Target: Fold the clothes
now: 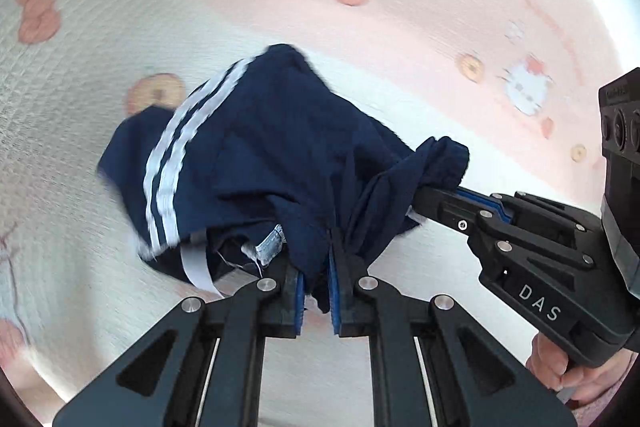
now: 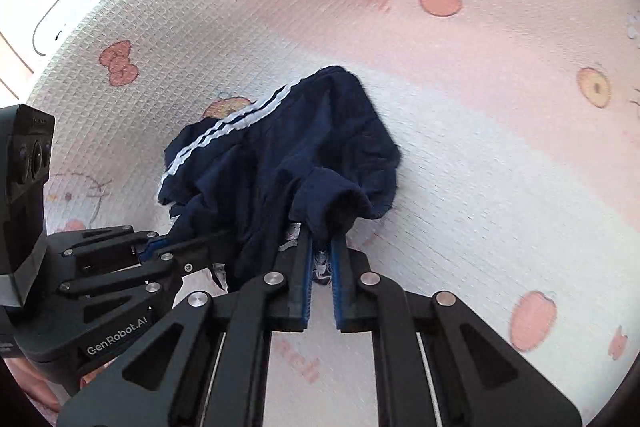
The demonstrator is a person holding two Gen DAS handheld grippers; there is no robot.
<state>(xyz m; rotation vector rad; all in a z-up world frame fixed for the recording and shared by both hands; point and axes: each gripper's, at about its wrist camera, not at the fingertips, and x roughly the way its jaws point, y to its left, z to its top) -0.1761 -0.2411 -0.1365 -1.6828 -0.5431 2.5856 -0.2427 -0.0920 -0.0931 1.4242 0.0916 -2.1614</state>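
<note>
- Left wrist view: the navy shorts (image 1: pixel 256 155) with two white side stripes (image 1: pixel 172 171) hang bunched and lifted, their lower part trailing toward the pink cartoon-cat quilted blanket (image 1: pixel 400 7) beneath; whether cloth touches it I cannot tell.
- The left gripper (image 1: pixel 318 287) has its blue-padded fingers (image 1: pixel 299 291) pinching a gather of navy cloth at the near edge.
- The right gripper (image 1: pixel 440 187) comes in from the side, fingers pressed on the elastic waistband (image 1: pixel 448 157).
- In the right wrist view the right gripper (image 2: pixel 322 267) nips the same shorts (image 2: pixel 288 147), with the left gripper (image 2: pixel 160 247) clamped close beside.
- Judgement: both pinches sit close together, so the cloth sags in a lump. To fold well, draw the two grips apart along the waistband until it is taut, let the legs hang straight, then lay the shorts flat on the blanket and keep the stripes at the outer edge.
- Risk: thin cloth may slip from a shallow pinch.
- Writing: "DAS" (image 1: pixel 538 303) on the right gripper body; "GenRobot.AI" (image 2: pixel 117 337) on the left. A pale sewn tag (image 1: pixel 270 247) shows inside the shorts, unreadable. Pink lettering on the blanket is too blurred to read.
</note>
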